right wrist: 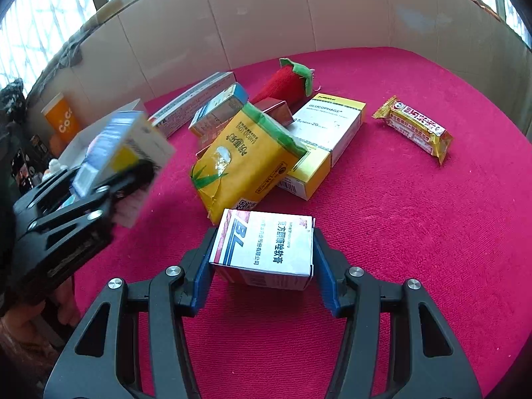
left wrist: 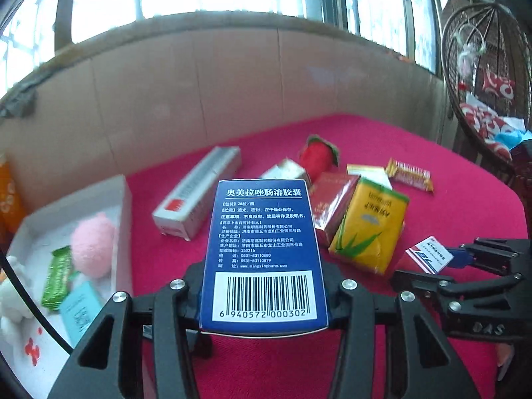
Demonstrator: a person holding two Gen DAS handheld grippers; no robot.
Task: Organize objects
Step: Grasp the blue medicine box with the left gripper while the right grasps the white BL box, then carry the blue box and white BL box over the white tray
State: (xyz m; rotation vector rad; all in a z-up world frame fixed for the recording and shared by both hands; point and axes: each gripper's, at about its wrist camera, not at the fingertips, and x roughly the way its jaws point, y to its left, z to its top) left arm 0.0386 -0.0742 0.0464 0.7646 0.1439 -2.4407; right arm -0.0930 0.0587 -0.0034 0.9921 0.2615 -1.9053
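Note:
A blue medicine box [left wrist: 262, 232] with a barcode sits between the fingers of my left gripper [left wrist: 264, 294], which is shut on its sides and holds it above the red cloth [left wrist: 432, 206]. The right wrist view shows that same left gripper [right wrist: 109, 179] at the left, blurred, with the blue box [right wrist: 126, 146] off the table. My right gripper [right wrist: 262, 259] is shut on a small white box with a BL logo [right wrist: 266, 242], blue pads [right wrist: 201, 266] against both sides. From the left wrist view, this right gripper [left wrist: 445, 259] and white box [left wrist: 429, 254] are at the right.
A white tray [left wrist: 123, 206] at the left holds a pink plush [left wrist: 93, 246] and a green bar [left wrist: 58, 276]. On the cloth lie a yellow tissue pack [right wrist: 242, 156], Glucophage box [right wrist: 329, 126], strawberry plush [right wrist: 286, 79], snack bar [right wrist: 415, 129] and long white box [right wrist: 196, 99]. A cardboard wall [right wrist: 266, 16] stands behind.

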